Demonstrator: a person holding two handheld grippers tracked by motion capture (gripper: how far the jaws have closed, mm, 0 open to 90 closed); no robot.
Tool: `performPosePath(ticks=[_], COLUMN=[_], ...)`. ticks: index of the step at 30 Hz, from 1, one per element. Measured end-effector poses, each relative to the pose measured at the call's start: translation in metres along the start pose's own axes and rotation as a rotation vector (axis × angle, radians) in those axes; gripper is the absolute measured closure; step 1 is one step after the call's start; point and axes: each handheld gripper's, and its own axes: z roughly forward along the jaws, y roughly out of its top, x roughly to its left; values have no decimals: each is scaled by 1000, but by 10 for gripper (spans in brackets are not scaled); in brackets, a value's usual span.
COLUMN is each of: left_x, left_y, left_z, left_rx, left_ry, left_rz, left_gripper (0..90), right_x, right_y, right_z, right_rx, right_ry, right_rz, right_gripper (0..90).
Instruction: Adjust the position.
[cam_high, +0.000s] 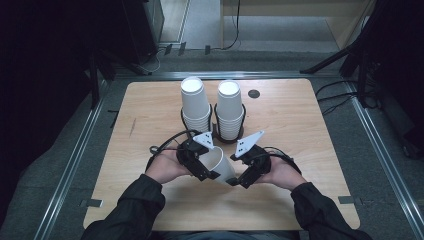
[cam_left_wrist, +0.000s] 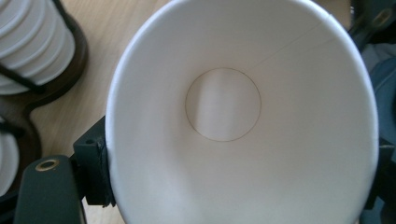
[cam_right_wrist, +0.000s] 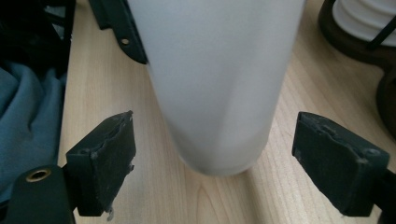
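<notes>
pale wood table (cam_high: 150, 115) under dim light, with dark floor and stands around it. at its far middle two stacks (cam_high: 212, 107) of white cups sit upside down in a dark wire holder (cam_high: 216, 131).

near the front edge a single cup (cam_high: 220, 165) lies tilted between both hands, its open mouth toward the left gripper (cam_high: 200, 167) and its base toward the right gripper (cam_high: 242, 175). in the left gripper view the jaws stand wide and clamp the cup's rim from outside, one black pad (cam_left_wrist: 95, 161) pressed on the wall. in the right gripper view the jaws are spread apart with the cup's base (cam_right_wrist: 219, 158) between them, both pads clear of it, so that gripper holds nothing.

risks, as i judge them: the hold sits on thin paper at the rim, so a harder squeeze could crush the mouth oval, and a looser one could let the cup swing down onto the table. if the right jaws close off centre on the tapered base, they may push the cup out of the left grip or slide off.

both forearms come in from the near edge, sleeves dark, hands angled inward so the grippers meet nose to nose over the cup, grey plates up.
</notes>
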Motion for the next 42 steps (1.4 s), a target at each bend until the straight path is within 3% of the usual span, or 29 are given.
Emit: performPosePath(ticks=[7,16,23,26,32,42], left_x=[-9,-10,-12,-11,-4,5], left_y=[13,13,10,8,1,-13], left_z=[-3,-4,-6,-7,-14,-20], left_rx=[-22,-43,-74,-72,-118,-199], left_ry=[-18,-26,21,25,10,7], left_rz=[41,43,78,64,5,-49], left_gripper=[147,128,88,29,27,28], right_x=[3,6,7,4,-2,-8], right_y=[1,2,4,3,0,-3], right_z=[6,8,5,3,-9,-25], right_rx=[2,-25,-36,-36,-58,-120], right_ry=[-1,27,4,-5,-28,-44], right_rz=[-18,-43,-55,-44,-17,19], right_gripper=[138,231,231,231,231,230])
